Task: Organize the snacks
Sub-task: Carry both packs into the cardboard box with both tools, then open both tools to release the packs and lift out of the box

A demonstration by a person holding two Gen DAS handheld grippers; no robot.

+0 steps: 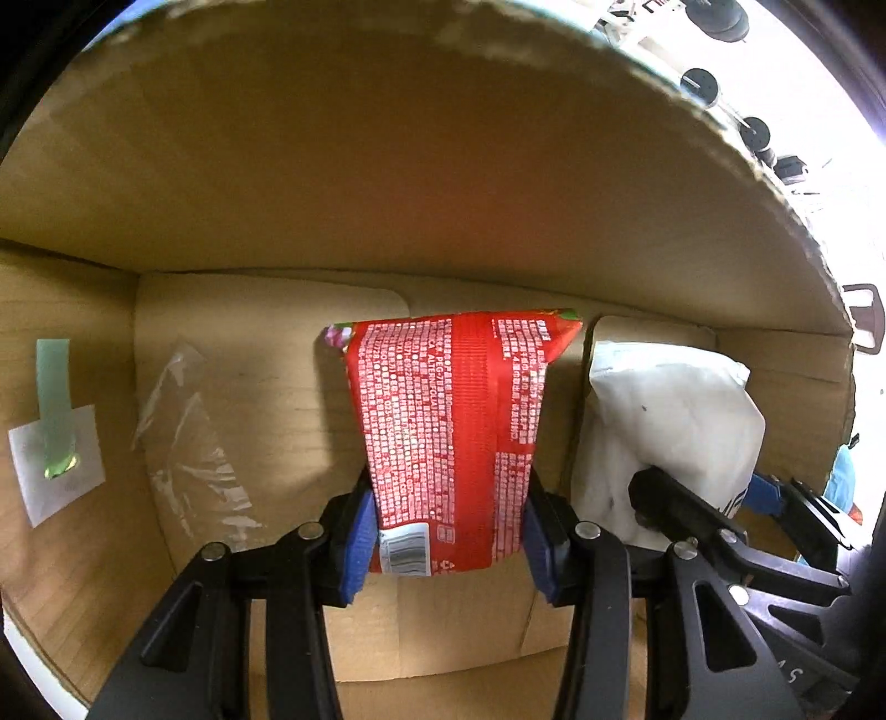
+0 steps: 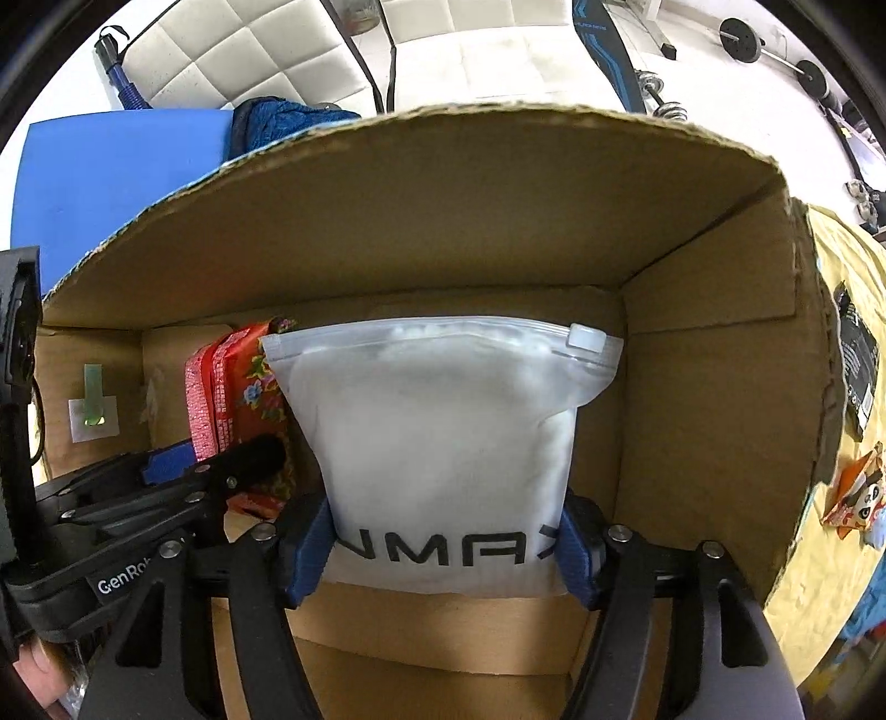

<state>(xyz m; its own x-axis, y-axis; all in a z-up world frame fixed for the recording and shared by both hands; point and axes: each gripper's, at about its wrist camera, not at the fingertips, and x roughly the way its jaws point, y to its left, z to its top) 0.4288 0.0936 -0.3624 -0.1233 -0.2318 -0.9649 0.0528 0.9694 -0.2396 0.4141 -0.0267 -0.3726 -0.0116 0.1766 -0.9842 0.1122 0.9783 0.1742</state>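
Both grippers reach down into an open cardboard box (image 1: pixel 387 166). My left gripper (image 1: pixel 448 540) is shut on a red snack packet (image 1: pixel 448 421) with white print and a barcode, held upright over the box floor. Just to its right, my right gripper (image 2: pixel 448 548) is shut on a white zip-lock bag (image 2: pixel 443 432) with black lettering. In the left wrist view the white bag (image 1: pixel 664 421) stands beside the red packet, with the right gripper (image 1: pixel 714 509) around it. From the right wrist view the red packet (image 2: pixel 243 387) and left gripper (image 2: pixel 221 459) appear at the left.
The box wall (image 2: pixel 692 415) stands close on the right. A white sticker with green tape (image 1: pixel 55 443) and clear tape (image 1: pixel 188 443) mark the box's left side. Outside lie a yellow cloth (image 2: pixel 830 498) with small snack packets (image 2: pixel 858 498), a blue mat (image 2: pixel 111 177) and dumbbells (image 2: pixel 775 50).
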